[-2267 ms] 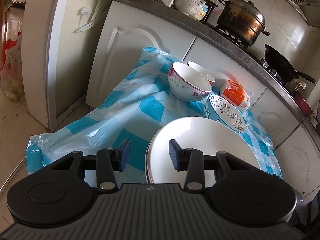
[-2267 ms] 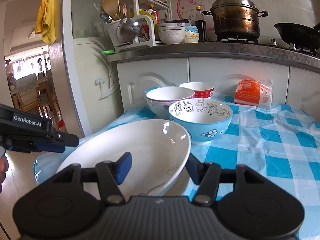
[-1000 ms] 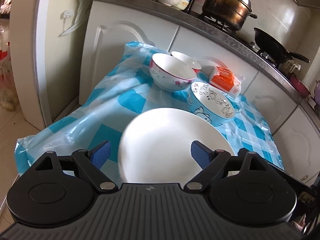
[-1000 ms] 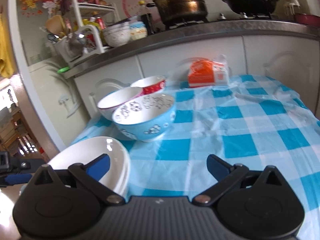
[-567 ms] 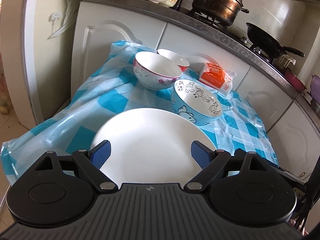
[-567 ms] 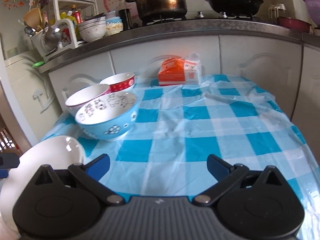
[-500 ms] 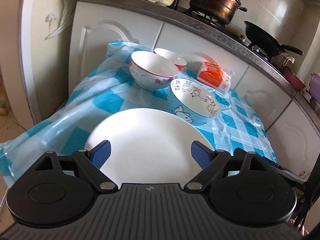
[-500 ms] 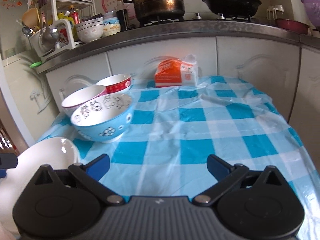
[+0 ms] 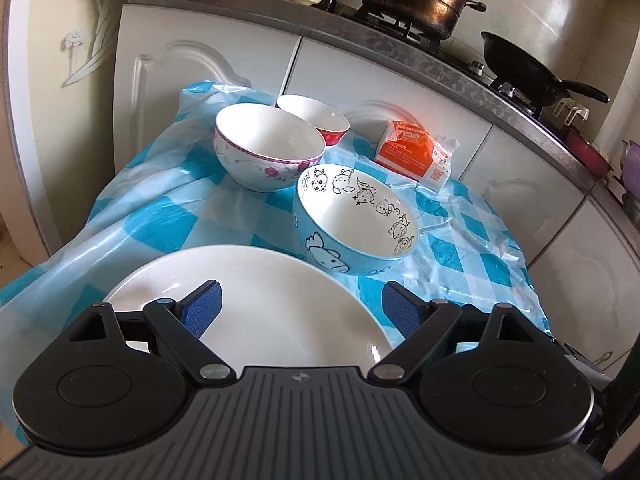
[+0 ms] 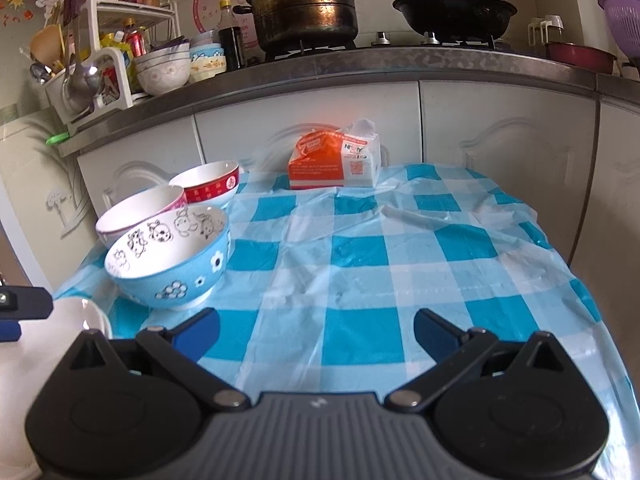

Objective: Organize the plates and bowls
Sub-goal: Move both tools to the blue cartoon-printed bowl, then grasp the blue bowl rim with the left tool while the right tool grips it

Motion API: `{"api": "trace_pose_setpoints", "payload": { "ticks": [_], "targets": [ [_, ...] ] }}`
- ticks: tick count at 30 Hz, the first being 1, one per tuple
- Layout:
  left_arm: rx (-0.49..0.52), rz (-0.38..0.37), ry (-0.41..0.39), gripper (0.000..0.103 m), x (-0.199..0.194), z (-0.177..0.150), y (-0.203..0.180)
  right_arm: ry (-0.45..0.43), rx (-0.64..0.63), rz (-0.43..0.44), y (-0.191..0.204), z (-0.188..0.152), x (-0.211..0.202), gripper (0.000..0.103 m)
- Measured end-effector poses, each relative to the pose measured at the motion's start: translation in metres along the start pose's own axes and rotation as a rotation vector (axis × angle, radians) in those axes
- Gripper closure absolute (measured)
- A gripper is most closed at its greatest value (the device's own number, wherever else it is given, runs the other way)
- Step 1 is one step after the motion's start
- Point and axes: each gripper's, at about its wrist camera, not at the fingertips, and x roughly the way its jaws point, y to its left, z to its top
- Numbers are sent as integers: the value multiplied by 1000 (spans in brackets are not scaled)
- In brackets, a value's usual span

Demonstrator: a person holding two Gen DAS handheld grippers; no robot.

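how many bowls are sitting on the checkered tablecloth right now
3. The blue cartoon bowl is nearest the white plate, the pink floral bowl is behind it, and the red bowl is farthest back. More bowls are stacked on the counter, not the table.

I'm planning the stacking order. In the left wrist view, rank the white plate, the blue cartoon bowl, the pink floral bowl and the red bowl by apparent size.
1. white plate, though it is nearest the camera
2. blue cartoon bowl and pink floral bowl: they look alike, unranked
3. red bowl, farthest and partly hidden, so unsure
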Motion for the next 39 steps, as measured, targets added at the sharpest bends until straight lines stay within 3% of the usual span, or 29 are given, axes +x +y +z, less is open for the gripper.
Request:
{"api": "trace_pose_setpoints", "payload": {
  "ticks": [22, 37, 39],
  "targets": [
    [8, 21, 28, 0, 53, 34, -28, -6, 10, 27, -17, 31, 46, 1],
    [32, 59, 15, 0, 88, 53, -31, -8, 8, 162, -2, 48, 76, 2],
    [33, 69, 25, 9, 93, 54, -31, -4, 3, 179, 1, 48, 79, 5]
  ]
}}
